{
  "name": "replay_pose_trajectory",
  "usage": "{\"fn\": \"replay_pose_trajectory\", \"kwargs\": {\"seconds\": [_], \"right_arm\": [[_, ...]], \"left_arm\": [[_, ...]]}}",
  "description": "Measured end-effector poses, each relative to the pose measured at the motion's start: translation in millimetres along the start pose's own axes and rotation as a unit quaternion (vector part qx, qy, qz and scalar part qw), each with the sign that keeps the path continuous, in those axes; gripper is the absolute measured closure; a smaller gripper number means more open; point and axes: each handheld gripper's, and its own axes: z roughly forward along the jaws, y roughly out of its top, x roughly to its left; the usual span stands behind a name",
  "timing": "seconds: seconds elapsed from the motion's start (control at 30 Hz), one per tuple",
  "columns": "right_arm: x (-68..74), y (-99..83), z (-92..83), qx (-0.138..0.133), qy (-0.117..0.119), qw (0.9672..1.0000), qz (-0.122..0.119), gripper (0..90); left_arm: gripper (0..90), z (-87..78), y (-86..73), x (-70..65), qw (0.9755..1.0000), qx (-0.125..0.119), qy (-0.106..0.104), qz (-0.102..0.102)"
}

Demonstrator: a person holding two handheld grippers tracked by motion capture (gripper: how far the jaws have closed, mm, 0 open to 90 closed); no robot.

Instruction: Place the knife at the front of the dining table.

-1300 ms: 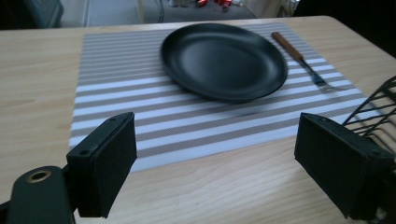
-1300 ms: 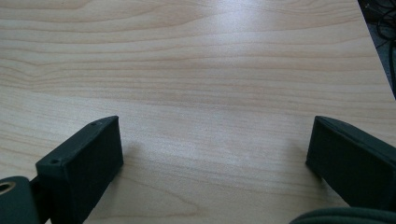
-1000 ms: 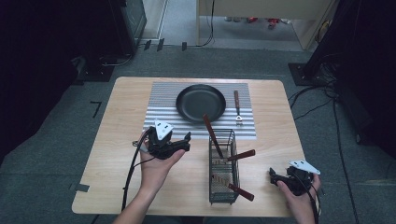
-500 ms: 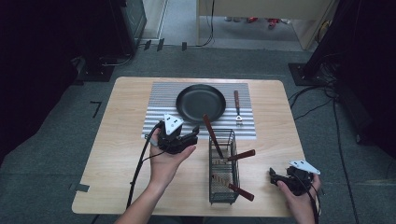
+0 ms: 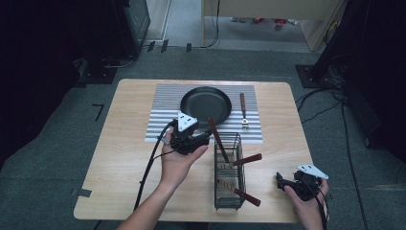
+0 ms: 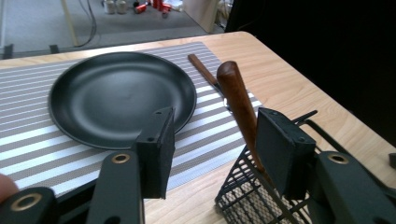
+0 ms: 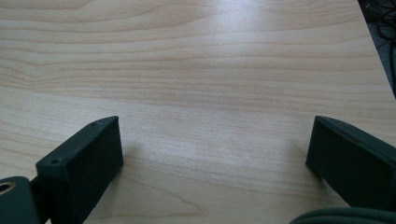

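Note:
A black wire basket on the wooden table holds several wooden-handled utensils. One handle leans up out of its far end. My left gripper is beside that handle. In the left gripper view the handle stands between the jaws of the left gripper, close to the right pad and well clear of the left pad. Those jaws have just been closing and do not clamp it. My right gripper rests near the table's front right corner, and the right gripper is wide open over bare wood.
A black pan sits on a grey striped mat beyond the basket. A wooden-handled utensil lies on the mat to the pan's right. Bare table lies to the left. A cable trails from the left gripper toward the front edge.
The left gripper has moved right and a little away from the person, up to the basket's leaning handle, and its jaws have narrowed around it. The right gripper has stayed put.

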Motion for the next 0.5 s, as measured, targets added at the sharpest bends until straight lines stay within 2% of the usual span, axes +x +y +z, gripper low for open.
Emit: {"fn": "replay_pose_trajectory", "kwargs": {"seconds": [0.03,0.13,0.27,0.33,0.5], "right_arm": [[0.0,0.0,-0.1,0.0,0.0,1.0,0.0,3.2],[0.0,0.0,-0.1,0.0,0.0,1.0,0.0,3.2],[0.1,0.0,-0.1,0.0,0.0,1.0,0.0,3.3],[0.1,0.0,-0.1,0.0,0.0,1.0,0.0,3.2],[0.0,0.0,0.0,0.0,0.0,1.0,0.0,3.3]], "left_arm": [[52.2,2.0,2.4,-0.4,0.9999,0.003,-0.01,-0.001],[54.7,6.0,5.9,-0.9,0.9998,0.01,-0.019,0.003],[56.9,10.5,8.2,-1.3,0.9997,0.016,-0.018,0.005],[57.2,14.6,9.8,-1.1,0.9996,0.019,-0.022,-0.001],[69.7,14.9,12.8,-4.2,0.9997,0.004,-0.021,0.01]]}}
